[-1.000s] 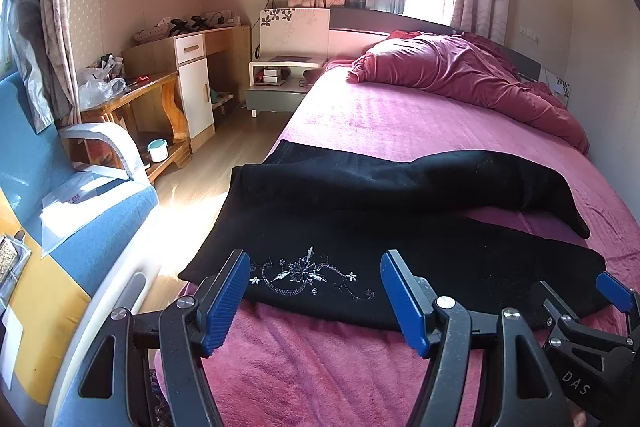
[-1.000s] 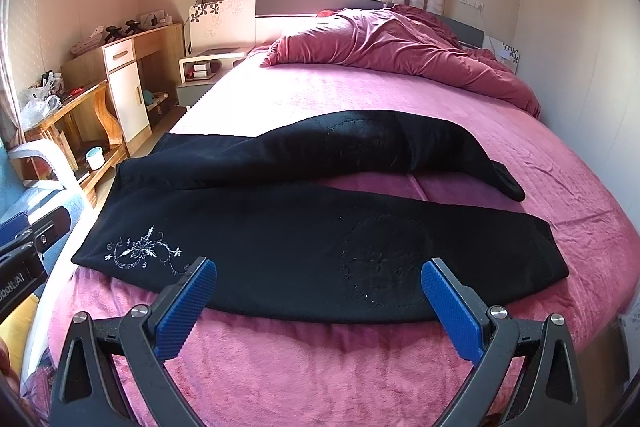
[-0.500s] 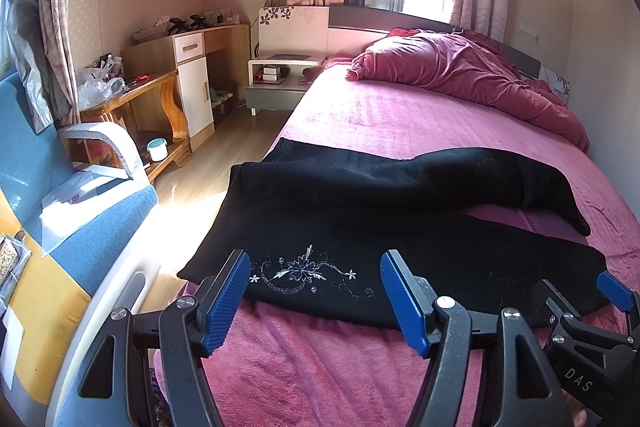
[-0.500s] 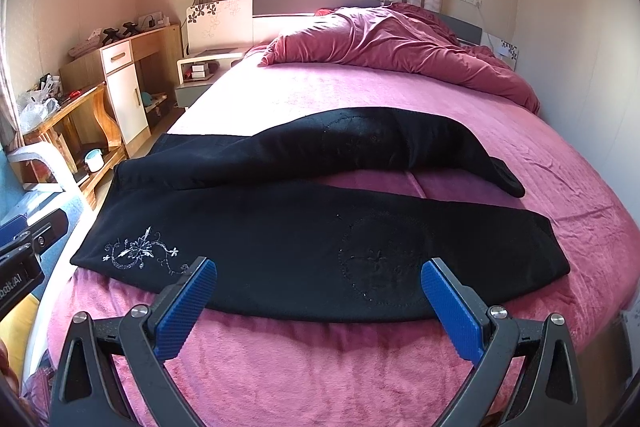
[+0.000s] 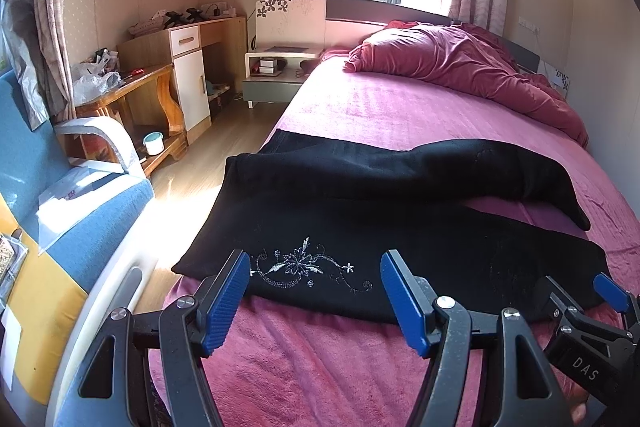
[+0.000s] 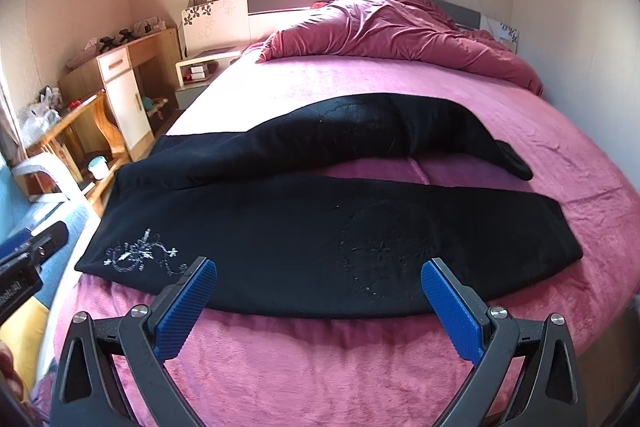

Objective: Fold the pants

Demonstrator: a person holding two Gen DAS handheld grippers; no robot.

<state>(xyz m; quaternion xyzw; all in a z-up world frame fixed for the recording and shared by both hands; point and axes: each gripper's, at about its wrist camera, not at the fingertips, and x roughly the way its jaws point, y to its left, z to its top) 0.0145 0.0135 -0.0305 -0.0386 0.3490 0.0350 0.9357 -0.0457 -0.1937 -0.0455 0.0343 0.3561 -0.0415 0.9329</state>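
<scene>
- The black pants (image 6: 320,239) lie spread on the pink bed (image 6: 320,367), just ahead of both sets of jaws, legs apart.
- Left gripper (image 5: 316,301) and right gripper (image 6: 319,305) hover empty, jaws wide.
- The fabric looks soft, limp and light; it will likely sag and slide.
- Best pinched at the near edge: by the embroidery (image 5: 308,267), and nearer the cuff.
</scene>
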